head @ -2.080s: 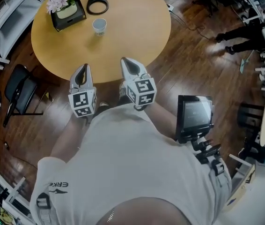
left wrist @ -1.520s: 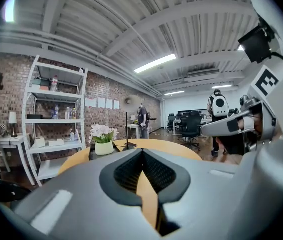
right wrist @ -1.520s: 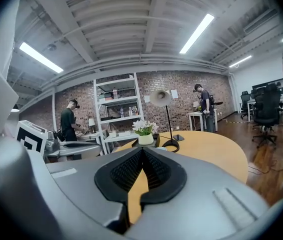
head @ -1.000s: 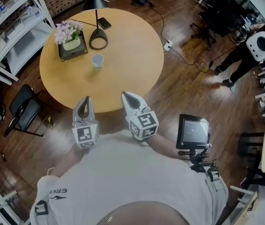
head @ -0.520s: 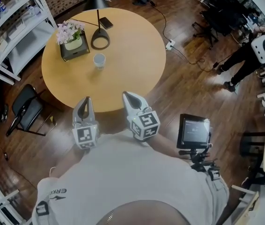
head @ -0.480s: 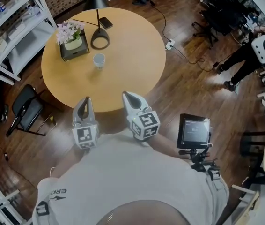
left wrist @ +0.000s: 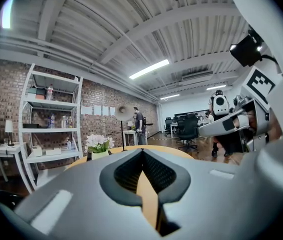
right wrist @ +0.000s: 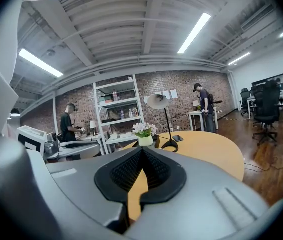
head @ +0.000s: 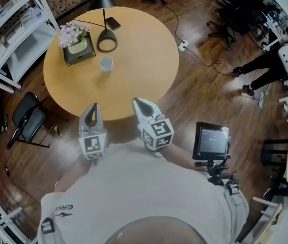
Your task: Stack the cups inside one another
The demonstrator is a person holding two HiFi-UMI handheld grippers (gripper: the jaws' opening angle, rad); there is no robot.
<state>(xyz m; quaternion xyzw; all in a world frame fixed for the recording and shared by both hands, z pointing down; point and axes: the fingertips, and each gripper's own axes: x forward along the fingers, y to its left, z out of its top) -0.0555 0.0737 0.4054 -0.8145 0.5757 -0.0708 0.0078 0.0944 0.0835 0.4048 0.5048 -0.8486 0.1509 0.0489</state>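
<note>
A single white cup stack (head: 106, 64) stands upright on the round wooden table (head: 144, 50), left of its middle. My left gripper (head: 91, 109) and right gripper (head: 139, 103) hover side by side at the table's near edge, well short of the cup. Both are shut with nothing between the jaws. In the left gripper view the tips of the left gripper (left wrist: 142, 153) meet, and in the right gripper view those of the right gripper (right wrist: 142, 151) meet too. The cup is hidden behind the jaws in both gripper views.
A flower pot on a dark tray (head: 75, 46), a black lamp base (head: 106, 39) and a phone (head: 113, 23) sit at the table's far side. A black chair (head: 24, 117) stands left, white shelving (head: 11, 29) beyond, a screen on a stand (head: 211, 142) right.
The head view shifts slightly: the table slid away and became fully visible. Both grippers stay put at the near edge, shut as before.
</note>
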